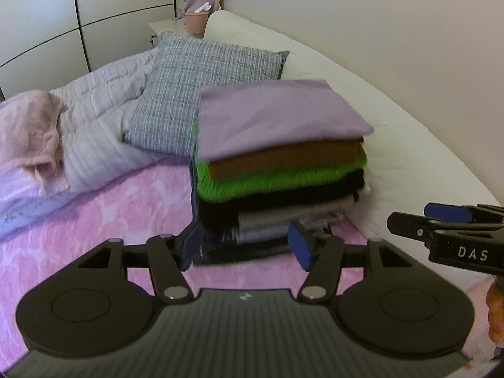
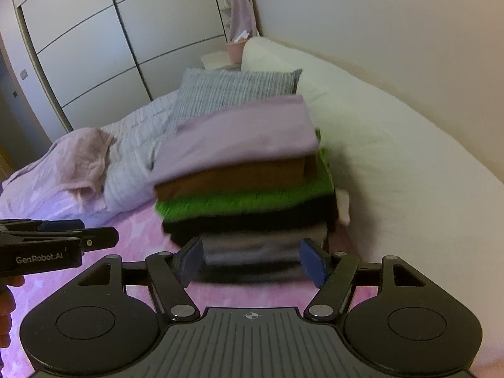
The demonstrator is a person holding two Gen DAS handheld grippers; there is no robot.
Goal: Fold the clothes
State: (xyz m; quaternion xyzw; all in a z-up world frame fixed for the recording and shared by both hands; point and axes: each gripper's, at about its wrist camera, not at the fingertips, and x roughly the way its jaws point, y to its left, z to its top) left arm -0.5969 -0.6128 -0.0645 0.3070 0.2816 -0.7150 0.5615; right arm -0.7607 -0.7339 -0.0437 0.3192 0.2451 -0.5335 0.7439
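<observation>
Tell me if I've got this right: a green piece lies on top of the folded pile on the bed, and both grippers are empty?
Not quite. The top piece is lilac; the green one lies third down, under a brown one, as the left wrist view shows. The left gripper and right gripper are indeed empty.

A bed (image 1: 94,208) under a pink cover fills the lower left; a grey pillow (image 1: 201,91) lies mid-frame; white wardrobe doors (image 1: 63,15) span the upper left; a plain pale wall (image 1: 378,31) takes the upper right; a small nightstand (image 1: 167,30) stands top centre.
</observation>
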